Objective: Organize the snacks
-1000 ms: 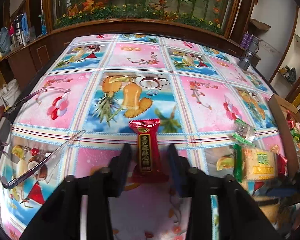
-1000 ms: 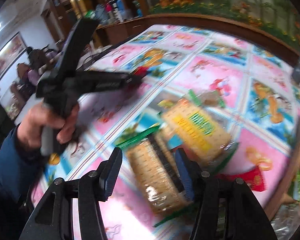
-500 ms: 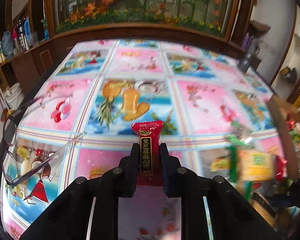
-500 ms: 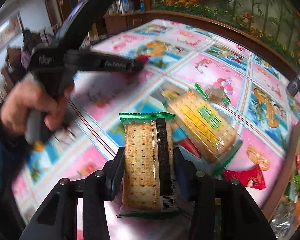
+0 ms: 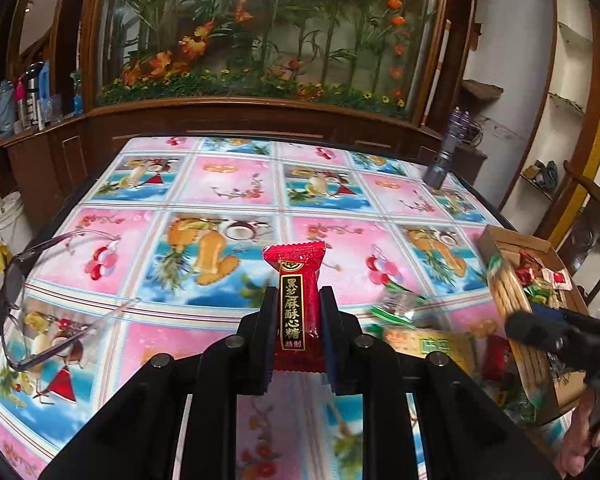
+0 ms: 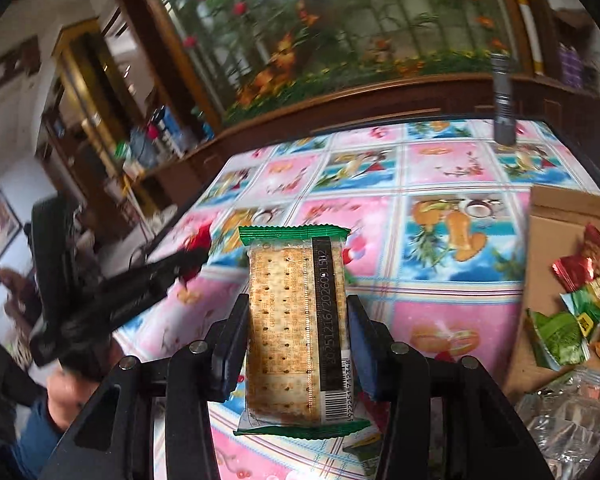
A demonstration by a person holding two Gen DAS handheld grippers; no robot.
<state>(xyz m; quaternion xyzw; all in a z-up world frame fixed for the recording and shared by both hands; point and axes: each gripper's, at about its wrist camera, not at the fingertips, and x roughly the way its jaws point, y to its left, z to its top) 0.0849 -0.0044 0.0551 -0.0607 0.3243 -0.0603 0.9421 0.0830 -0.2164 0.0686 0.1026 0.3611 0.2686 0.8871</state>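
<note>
L gripper [image 5: 296,312] now pinches the red candy [image 5: 298,304] upright, bottom centre of the left wrist view; 1 s ago its jaws stood spread either side of the candy, which lay flat on the tablecloth [image 5: 220,184]. Candy now off the cloth, and more of the table's far end and the plant cabinet shows than before.

R gripper [image 6: 298,332] clamps the cracker pack [image 6: 296,328], green-ended, held upright at centre of the right wrist view; 1 s ago that pack lay on the cloth between open jaws w/ a second cracker pack beside it.

Cardboard box [image 6: 552,216] w/ loose wrapped snacks now at right edge of the right view; before only a sliver showed. Glasses [image 5: 40,280] at left of the left view, same spot as before.
</note>
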